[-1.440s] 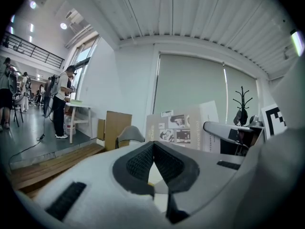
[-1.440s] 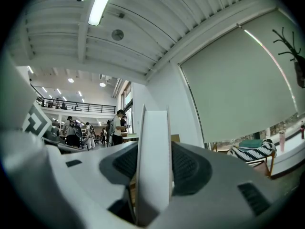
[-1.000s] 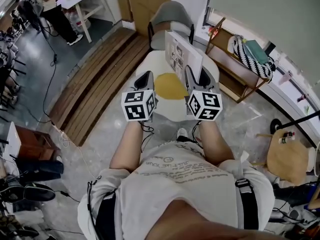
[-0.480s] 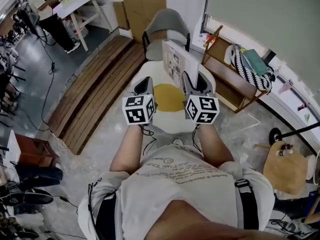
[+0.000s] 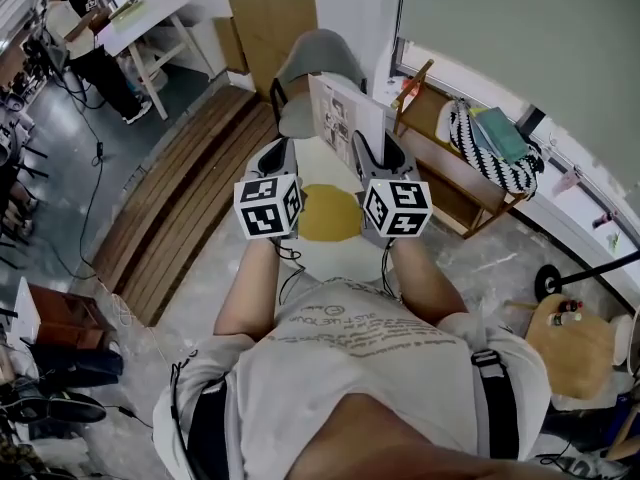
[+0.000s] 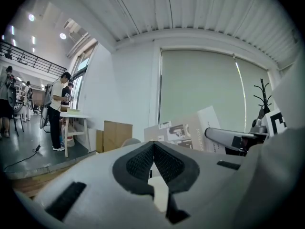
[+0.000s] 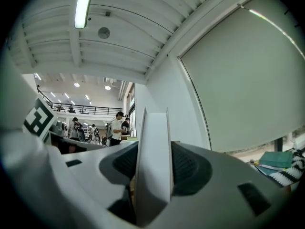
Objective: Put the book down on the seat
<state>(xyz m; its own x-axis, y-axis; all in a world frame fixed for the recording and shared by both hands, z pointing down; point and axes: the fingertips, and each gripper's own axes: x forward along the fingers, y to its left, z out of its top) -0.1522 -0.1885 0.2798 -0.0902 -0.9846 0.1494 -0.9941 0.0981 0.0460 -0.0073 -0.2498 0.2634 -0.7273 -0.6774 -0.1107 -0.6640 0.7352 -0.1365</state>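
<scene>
A thin white book (image 5: 345, 118) with photos on its cover stands upright on its edge, with my right gripper (image 5: 376, 152) shut on it. In the right gripper view the book's edge (image 7: 153, 161) fills the gap between the dark pads. My left gripper (image 5: 273, 156) hovers beside it on the left, shut, its pads meeting at the tip with nothing between them (image 6: 153, 149); from there the book's cover (image 6: 190, 132) shows to the right. Below both grippers lies a white round seat with a yellow cushion (image 5: 328, 214). A grey chair (image 5: 318, 58) stands behind it.
A low wooden shelf (image 5: 452, 163) with a striped bag (image 5: 490, 136) stands at the right under the window. Wooden planks (image 5: 190, 188) lie on the floor at the left. Cardboard (image 5: 270, 18) leans on the far wall. A person stands at a white table (image 5: 135, 18).
Both grippers and the held book have moved forward over the white seat, towards the grey chair. The grip on the book looks the same.
</scene>
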